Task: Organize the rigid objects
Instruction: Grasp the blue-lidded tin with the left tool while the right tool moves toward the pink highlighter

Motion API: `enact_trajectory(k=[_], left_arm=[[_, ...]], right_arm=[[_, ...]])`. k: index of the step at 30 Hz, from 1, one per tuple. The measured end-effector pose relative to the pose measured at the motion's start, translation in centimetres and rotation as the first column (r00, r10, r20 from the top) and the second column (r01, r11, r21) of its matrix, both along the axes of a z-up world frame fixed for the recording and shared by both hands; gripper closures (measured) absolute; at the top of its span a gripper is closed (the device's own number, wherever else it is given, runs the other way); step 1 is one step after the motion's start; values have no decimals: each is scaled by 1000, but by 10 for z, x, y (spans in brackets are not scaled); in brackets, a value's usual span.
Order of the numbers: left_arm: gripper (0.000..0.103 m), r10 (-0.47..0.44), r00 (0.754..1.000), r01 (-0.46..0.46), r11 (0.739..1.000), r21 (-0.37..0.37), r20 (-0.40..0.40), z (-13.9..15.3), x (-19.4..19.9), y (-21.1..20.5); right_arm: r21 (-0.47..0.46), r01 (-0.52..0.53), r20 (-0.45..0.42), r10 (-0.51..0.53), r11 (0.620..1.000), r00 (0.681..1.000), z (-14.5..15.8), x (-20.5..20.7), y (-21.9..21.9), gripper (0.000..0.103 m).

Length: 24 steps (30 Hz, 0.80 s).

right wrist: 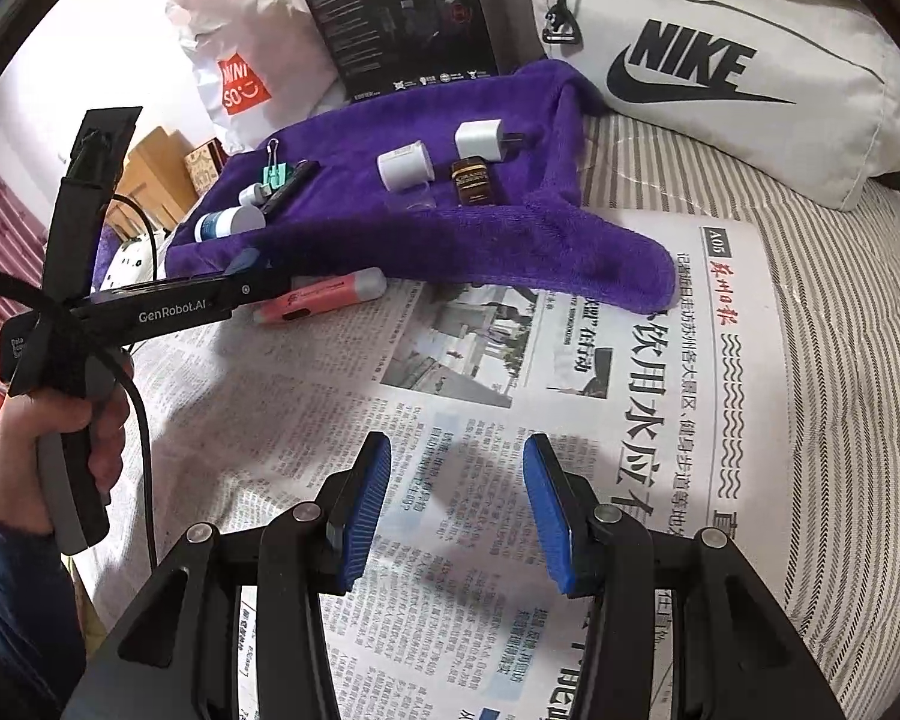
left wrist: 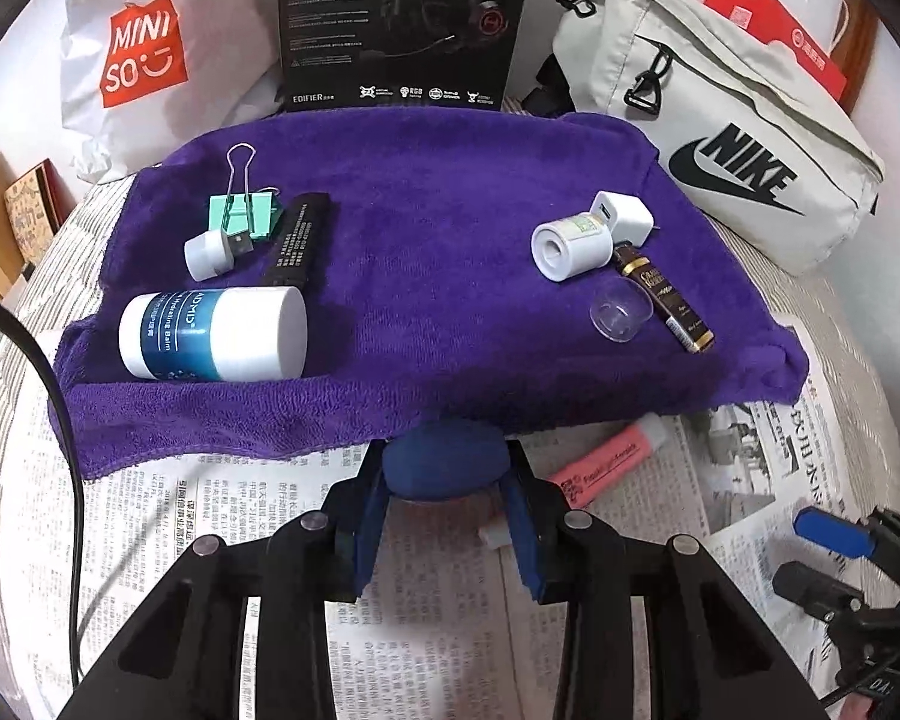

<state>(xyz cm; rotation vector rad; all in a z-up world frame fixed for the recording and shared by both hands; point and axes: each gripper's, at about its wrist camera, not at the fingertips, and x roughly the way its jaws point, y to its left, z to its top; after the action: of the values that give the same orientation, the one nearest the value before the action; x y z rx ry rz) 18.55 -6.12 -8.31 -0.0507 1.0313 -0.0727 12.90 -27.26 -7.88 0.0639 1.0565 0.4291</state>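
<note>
Balm bottle (left wrist: 210, 333): lies on its side at the left front of the purple towel (left wrist: 438, 192); treat it as the front limit of that cluster.
Left cluster: white USB plug (left wrist: 213, 249), green binder clip (left wrist: 249, 213) and black tube (left wrist: 297, 240) lie packed together just behind the bottle, leaving little free cloth there.
Blue oval object (left wrist: 444, 456): sits at the towel's front edge, over the seam between cloth and newspaper (left wrist: 258, 516).
Left gripper (left wrist: 447, 480): its blue pads are clamped on both sides of the blue oval object. The grip looks low on a rounded body, so it could squirt out.
Advice for the lift: raise it straight and keep the squeeze steady. Clear the towel's thick front fold before moving over the cloth.
Placement: the bare middle of the towel looks like the safest spot, well apart from both clusters. Set the object down fully before releasing, since a rounded shape may roll.
Right cluster: white cylinder (left wrist: 570, 243), white charger (left wrist: 621, 213), clear cap (left wrist: 621, 315) and brown tube (left wrist: 660, 294) lie close together, and the cap looks easy to knock.
Pink highlighter (left wrist: 606, 465): lies on the newspaper just beside the towel edge, not yet sorted.
Right gripper (right wrist: 456, 498): its fingers stand apart with nothing between them, over the newspaper. It is best kept clear of the left one's path.
</note>
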Motion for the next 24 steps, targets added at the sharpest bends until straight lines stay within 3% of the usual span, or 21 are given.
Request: enact_trajectory(k=[13,24], left_arm=[[68,-9,1000,9,1000,-16,18,0,-1,2],[68,27,999,-28,999,16,19,1,-19,58]], right_arm=[[-15,-6,-3,6,1000,1000,-1,-1,5,57],[3,-24,-11,24,1000,1000,5,17,51,57]])
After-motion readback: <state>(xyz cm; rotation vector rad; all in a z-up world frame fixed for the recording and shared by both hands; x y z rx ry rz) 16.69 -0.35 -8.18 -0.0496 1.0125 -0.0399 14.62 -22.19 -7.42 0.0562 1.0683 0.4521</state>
